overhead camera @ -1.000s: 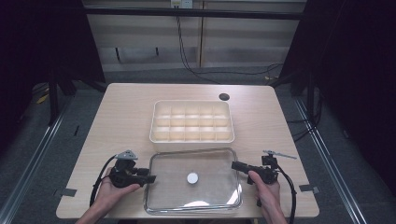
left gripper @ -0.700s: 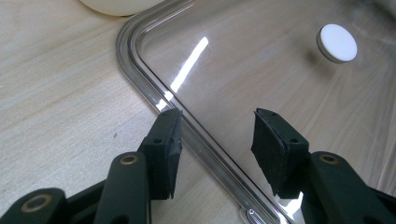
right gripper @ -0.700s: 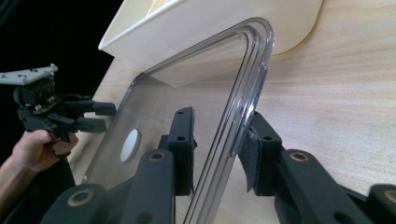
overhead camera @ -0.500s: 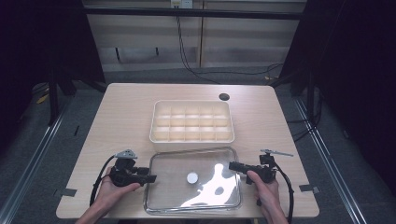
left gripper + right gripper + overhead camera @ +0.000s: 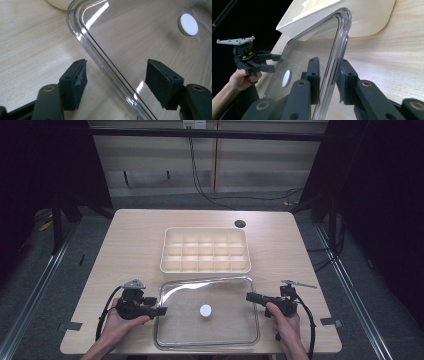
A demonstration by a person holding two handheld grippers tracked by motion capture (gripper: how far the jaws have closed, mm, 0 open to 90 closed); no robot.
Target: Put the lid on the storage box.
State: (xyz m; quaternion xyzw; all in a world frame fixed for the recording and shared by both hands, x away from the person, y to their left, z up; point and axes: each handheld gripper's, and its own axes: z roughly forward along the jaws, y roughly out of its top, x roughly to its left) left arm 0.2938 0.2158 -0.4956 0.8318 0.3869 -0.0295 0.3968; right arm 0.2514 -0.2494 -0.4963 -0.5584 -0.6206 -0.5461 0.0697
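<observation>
Now my right jaws (image 5: 329, 82) clench the clear lid's (image 5: 207, 312) right rim; my left jaws (image 5: 116, 82), just released, straddle its left rim.

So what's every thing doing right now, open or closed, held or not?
clear lid: off the tray, lying on the table, one edge gripped.
white tray: uncovered, its compartments look empty.
left gripper: jaws just opened, either side of the lid's rim, not pressing.
right gripper: jaws just closed on the lid's rim.
</observation>
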